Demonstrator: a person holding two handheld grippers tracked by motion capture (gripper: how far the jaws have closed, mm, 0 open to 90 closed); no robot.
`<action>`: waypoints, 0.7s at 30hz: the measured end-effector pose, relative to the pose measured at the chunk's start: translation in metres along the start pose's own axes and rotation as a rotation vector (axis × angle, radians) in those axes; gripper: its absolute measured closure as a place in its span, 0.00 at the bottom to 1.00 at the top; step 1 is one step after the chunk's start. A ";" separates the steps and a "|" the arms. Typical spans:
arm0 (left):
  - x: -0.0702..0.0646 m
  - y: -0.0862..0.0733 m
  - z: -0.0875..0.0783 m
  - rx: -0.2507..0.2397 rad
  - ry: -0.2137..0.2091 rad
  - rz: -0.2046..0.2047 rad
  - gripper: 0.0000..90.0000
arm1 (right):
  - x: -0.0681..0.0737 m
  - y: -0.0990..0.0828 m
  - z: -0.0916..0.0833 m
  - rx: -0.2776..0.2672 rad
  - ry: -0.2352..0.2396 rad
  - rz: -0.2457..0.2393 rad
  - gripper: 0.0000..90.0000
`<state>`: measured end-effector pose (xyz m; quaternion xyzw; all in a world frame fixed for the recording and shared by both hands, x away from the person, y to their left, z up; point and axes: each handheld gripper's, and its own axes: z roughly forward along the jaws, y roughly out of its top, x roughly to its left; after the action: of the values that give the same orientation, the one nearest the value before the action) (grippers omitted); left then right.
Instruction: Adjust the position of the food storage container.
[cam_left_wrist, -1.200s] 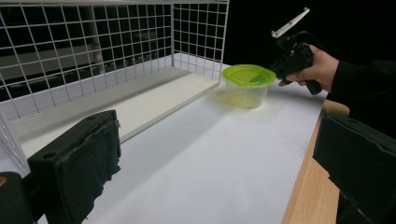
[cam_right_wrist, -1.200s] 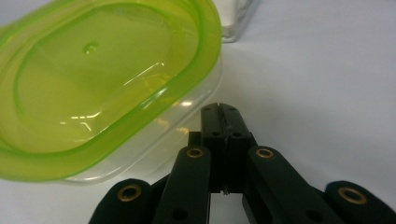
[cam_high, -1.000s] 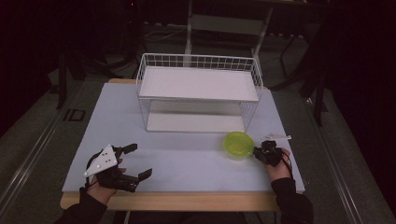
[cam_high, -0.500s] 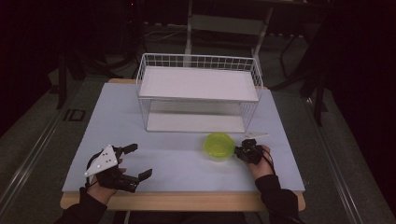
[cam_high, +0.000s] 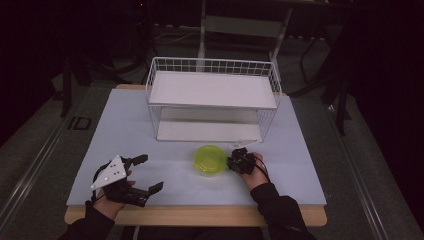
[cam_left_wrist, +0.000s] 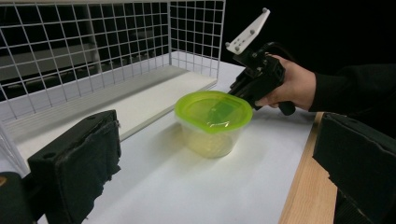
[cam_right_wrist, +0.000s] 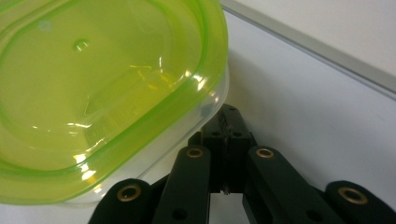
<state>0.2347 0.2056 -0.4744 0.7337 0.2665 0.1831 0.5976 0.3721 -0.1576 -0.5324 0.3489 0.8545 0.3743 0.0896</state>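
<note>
In the high view, the round clear-plastic container with a lime-green lid sits on the pale tabletop in front of the white wire-mesh shelf rack, nearer the middle of the table than a second ago, when it stood off to the right near the rack's corner. The right gripper has travelled leftward with it and now lies against its right side, jaws together, so the container is probably being slid by pushing rather than carried; the slide toward the centre looks well under way. The left gripper rests at the near left edge, well apart from the container, with its jaws spread wide and nothing between them, in the same place as before. The left gripper view adds what the overhead angle hides: the container is a shallow translucent tub standing upright and flat on the table, lid seated, and the right gripper meets it low at the rim from the far side, while the left gripper's own black padded jaws stand far apart on either side of the frame. The right gripper view shows the contact closely: the two jaw tips are pressed shut on each other with nothing gripped, butted just under the green lid's edge against the clear wall.
</note>
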 end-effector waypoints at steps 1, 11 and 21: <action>0.000 0.000 0.000 0.000 0.001 0.002 0.02 | 0.002 0.002 0.002 -0.002 0.011 -0.002 1.00; 0.000 0.000 0.000 0.002 -0.006 0.001 0.02 | 0.017 0.013 0.017 -0.003 0.035 -0.020 0.98; -0.001 0.001 0.000 0.007 -0.007 0.011 0.02 | 0.012 0.017 -0.022 -0.034 -0.045 -0.049 0.87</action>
<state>0.2336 0.2047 -0.4734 0.7378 0.2608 0.1828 0.5951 0.3631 -0.1547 -0.5040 0.3348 0.8540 0.3785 0.1237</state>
